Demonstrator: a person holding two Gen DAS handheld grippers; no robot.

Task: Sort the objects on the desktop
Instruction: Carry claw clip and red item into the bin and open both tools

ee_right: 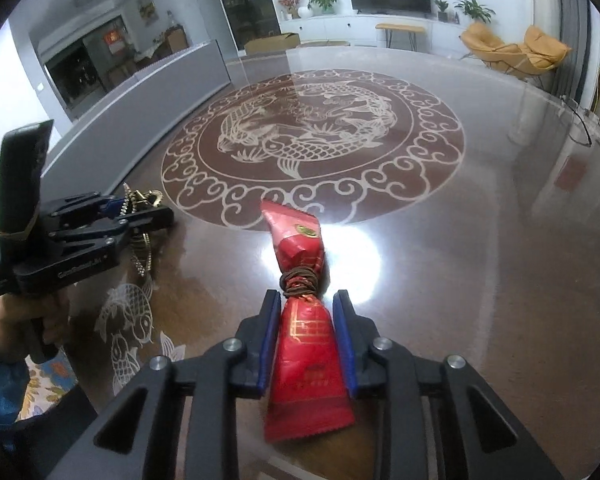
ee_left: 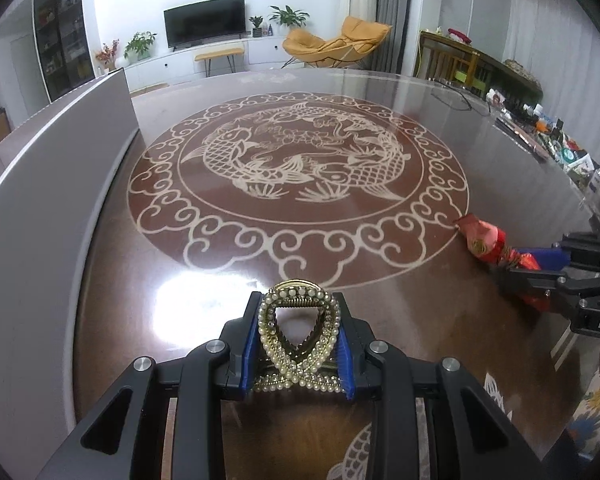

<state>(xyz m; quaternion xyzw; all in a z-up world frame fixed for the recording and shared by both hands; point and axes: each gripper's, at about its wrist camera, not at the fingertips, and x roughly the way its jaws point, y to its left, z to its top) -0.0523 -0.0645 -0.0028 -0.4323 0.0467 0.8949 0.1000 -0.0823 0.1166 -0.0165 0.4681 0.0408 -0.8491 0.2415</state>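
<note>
At the right edge of the left wrist view, the right gripper [ee_left: 540, 276] bears the white letters "DAS", cut off by the frame; no other text is legible.

Bright glare on table [ee_left: 204, 304], fisheye-warped edges

The worktop [ee_left: 500, 160] is a glossy dark brown round surface with a pale twin-fish medallion [ee_left: 296, 164] at its centre. A red wrapped candy [ee_right: 304, 320], tied with a brown band, lies on it near the medallion's near right rim. A grey panel [ee_left: 52, 184] stands along its left edge.
</note>
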